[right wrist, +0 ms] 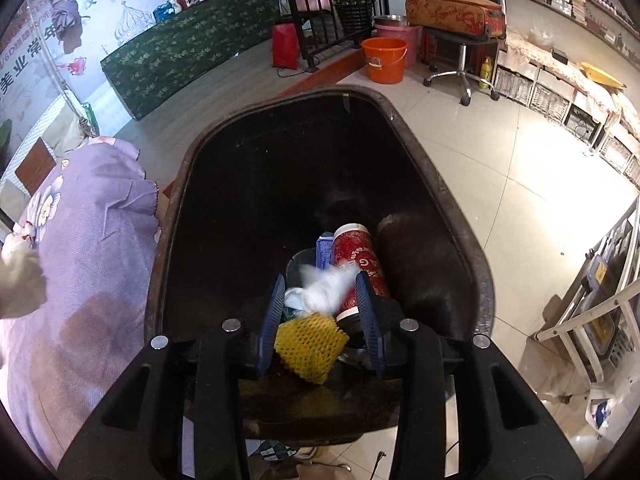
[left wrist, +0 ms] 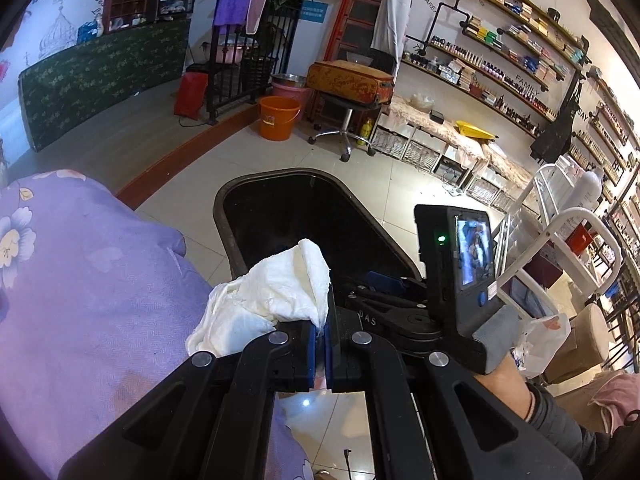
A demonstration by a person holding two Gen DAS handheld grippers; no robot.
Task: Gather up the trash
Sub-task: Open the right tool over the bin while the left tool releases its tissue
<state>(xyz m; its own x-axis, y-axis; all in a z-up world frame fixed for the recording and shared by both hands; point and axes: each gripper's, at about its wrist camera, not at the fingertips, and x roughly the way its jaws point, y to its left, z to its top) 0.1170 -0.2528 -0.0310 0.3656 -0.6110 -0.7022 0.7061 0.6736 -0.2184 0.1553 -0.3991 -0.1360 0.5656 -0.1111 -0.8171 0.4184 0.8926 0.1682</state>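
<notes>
- Our left gripper [left wrist: 320, 334] has its blue pads pressed together on a corner of a crumpled white tissue [left wrist: 276, 292]; the rest of the wad bulges up and to the left of the fingers.
- The tissue hangs over the near rim of the black bin [left wrist: 224, 216], beside the purple floral cloth [left wrist: 88, 280].
- In the left view the right gripper shows just to the right, its small screen lit, held by a hand [left wrist: 500, 344] in a grey glove that also has a crumpled plastic bag [left wrist: 544, 340] by it.
- Our right gripper [right wrist: 322, 300] points down into the bin [right wrist: 484, 280] with its jaws spread apart; the pads press on nothing.
- Between and below those jaws lies a blurred white tissue [right wrist: 324, 288], and we cannot tell whether it touches either pad.
- A yellow foam net [right wrist: 308, 348] sits just below the tissue, near the left pad.
- A red paper cup [right wrist: 360, 256] lies on its side in the bin, close to the right pad, with a blue carton [right wrist: 325, 250] beside its rim.
- Past the bin, on the tiled floor [right wrist: 500, 184], stand an orange bucket [right wrist: 384, 60] and a stool [right wrist: 460, 60] carrying a worn red case [right wrist: 452, 16].
- Shelves [left wrist: 500, 40] of bottles and boxes line the wall on the right.
</notes>
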